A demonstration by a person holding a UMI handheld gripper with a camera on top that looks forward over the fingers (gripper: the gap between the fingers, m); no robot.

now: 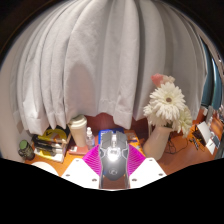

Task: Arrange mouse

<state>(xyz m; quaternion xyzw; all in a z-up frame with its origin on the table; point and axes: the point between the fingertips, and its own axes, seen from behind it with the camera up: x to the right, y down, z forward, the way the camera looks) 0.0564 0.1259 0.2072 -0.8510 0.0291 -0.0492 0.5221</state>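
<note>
Two pink-padded fingers of the gripper [113,168] are seen at six o'clock, and the mouse [113,160] is held between them, its dark body pointing toward twelve o'clock. The pads appear to press on both flanks of the mouse, so the gripper is judged to be clenched on it, though the contact at each side is small and cannot be fully confirmed. The mouse seems to be carried above or just at the wooden desk [60,160], with white curtains [100,60] hanging beyond.

At two o'clock from the mouse a vase of white flowers [166,105] is standing near, and at ten o'clock a jar [77,125] and some yellow-green packets [50,143] are gathered. A small bottle [89,133] stands just beyond the fingers.

For the step in hand, a level, low descent is advised, so that the mouse is set flat on a bare stretch of desk. The vase should be kept well apart during any sideways shift, since it would tip easily. The grip should be released only once the underside is resting fully.
</note>
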